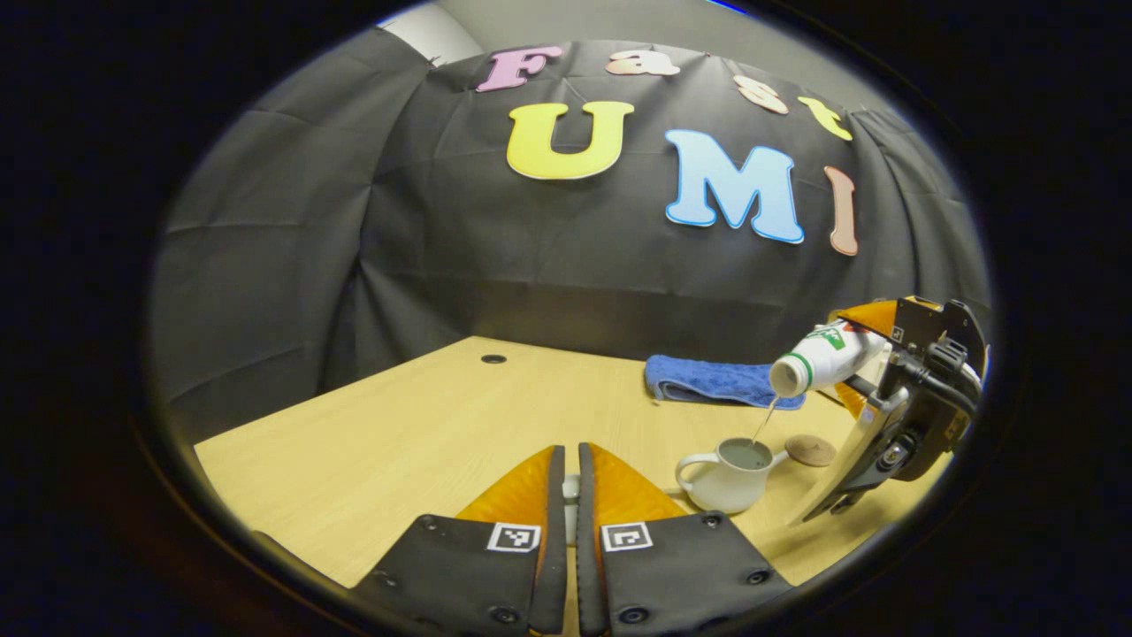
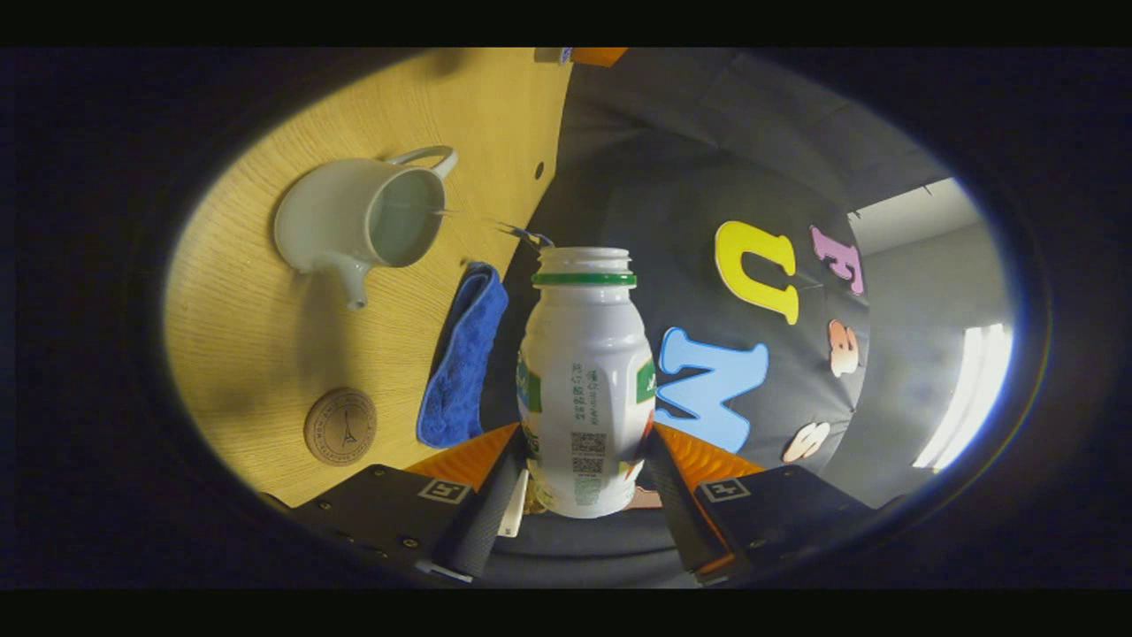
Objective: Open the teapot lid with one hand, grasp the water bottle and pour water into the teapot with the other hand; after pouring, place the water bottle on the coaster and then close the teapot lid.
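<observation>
Pouring: my right gripper (image 2: 584, 473) has its jaws clamped on the water bottle (image 2: 585, 389).

My left gripper (image 1: 566, 495) has its jaws nearly closed on something small and pale I cannot identify. From there, the bottle tilts mouth-down at right, a thin stream falling into the open teapot (image 1: 730, 478) on the bench (image 1: 424, 425). The coaster (image 1: 811, 449) lies just right of the teapot, a blue cloth (image 1: 707, 380) farther back.
</observation>
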`<state>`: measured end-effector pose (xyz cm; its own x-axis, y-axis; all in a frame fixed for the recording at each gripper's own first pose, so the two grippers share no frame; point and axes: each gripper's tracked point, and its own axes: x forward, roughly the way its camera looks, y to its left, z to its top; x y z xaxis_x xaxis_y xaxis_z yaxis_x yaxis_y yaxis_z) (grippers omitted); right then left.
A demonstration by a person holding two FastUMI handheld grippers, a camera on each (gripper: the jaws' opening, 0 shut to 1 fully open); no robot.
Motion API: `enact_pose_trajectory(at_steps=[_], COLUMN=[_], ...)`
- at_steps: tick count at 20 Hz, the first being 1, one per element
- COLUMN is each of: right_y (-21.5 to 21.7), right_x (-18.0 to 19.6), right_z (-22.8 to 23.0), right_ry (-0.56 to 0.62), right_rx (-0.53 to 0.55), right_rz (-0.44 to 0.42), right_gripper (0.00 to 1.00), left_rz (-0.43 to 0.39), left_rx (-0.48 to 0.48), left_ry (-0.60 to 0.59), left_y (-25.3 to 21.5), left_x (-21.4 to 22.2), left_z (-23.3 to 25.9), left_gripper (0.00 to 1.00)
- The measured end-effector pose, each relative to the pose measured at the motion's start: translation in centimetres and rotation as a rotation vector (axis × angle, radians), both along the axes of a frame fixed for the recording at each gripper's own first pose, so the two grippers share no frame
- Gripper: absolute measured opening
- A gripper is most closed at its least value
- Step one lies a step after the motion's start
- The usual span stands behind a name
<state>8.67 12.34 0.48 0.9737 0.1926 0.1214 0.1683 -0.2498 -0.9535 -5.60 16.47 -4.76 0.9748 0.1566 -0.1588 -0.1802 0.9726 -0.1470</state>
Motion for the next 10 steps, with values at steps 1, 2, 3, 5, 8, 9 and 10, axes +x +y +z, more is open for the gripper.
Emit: enact_pose_trajectory(at_steps=[1, 2, 3, 5, 8, 9, 10], right_y=[0.0, 0.04, 0.05, 0.05, 0.07, 0.09, 0.13], right_x=[0.01, 0.02, 0.01, 0.07, 0.13, 0.15, 0.21], right_z=[0.03, 0.07, 0.07, 0.09, 0.2, 0.16, 0.21], right_ry=[0.0, -0.001, -0.001, 0.002, 0.002, 0.004, 0.004], right_rx=[-0.002, -0.004, -0.005, -0.009, -0.013, -0.017, -0.019], right_rz=[0.001, 0.003, 0.004, 0.006, 0.007, 0.007, 0.008], right_gripper=[0.78, 0.78, 0.78, 0.78, 0.78, 0.78, 0.78], left_rz=[0.0, 0.0, -0.002, -0.002, -0.002, -0.002, -0.002], left_rx=[0.0, -0.001, -0.001, 0.0, 0.002, 0.002, 0.002], left_ry=[0.001, 0.001, 0.002, 0.003, 0.005, 0.005, 0.006], left_y=[0.02, -0.01, 0.0, 0.05, 0.02, 0.03, 0.01], left_x=[-0.05, -0.06, -0.04, -0.09, 0.04, 0.01, -0.06], left_z=[0.09, 0.11, 0.1, 0.01, -0.02, -0.03, -0.04], left_gripper=[0.12, 0.12, 0.12, 0.12, 0.12, 0.12, 0.11])
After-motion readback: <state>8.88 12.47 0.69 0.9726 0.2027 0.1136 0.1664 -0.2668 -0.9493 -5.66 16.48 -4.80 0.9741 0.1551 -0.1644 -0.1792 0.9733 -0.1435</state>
